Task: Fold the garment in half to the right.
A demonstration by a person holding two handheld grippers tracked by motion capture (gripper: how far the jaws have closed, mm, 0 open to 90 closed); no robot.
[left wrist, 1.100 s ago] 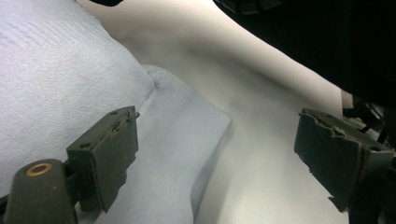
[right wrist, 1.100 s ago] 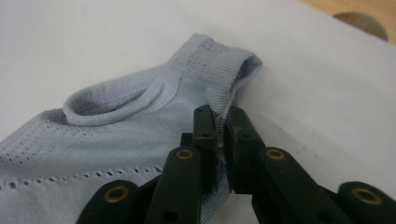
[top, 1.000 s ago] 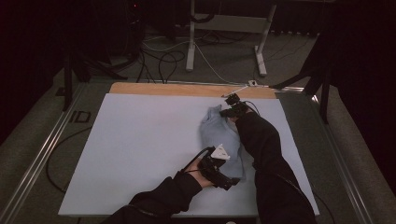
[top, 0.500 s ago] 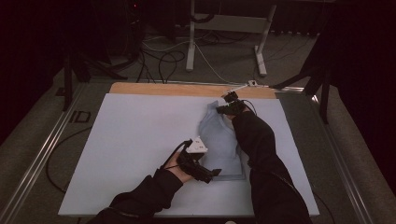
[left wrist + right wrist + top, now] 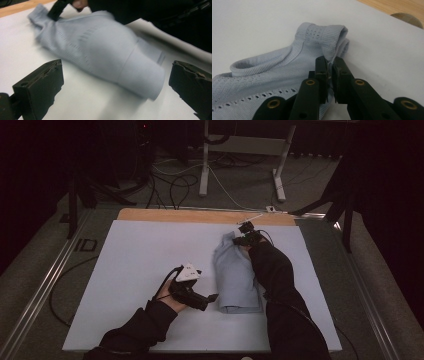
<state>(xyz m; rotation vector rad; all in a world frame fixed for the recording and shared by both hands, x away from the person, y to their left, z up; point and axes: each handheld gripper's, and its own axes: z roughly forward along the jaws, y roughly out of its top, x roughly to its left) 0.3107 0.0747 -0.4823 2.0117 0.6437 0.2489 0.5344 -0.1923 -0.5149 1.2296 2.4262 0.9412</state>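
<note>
Mid-fold: the right gripper pinches the garment at upper centre, the left gripper hangs wide open and must regrip its near edge.

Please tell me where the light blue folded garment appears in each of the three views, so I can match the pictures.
High view: light blue garment lies right of centre on the white table.
Left gripper view: it runs across the middle, beyond the open jaws.
Right gripper view: it covers the left and centre, its top edge pinched.
Shared landmark: the right gripper.
</note>
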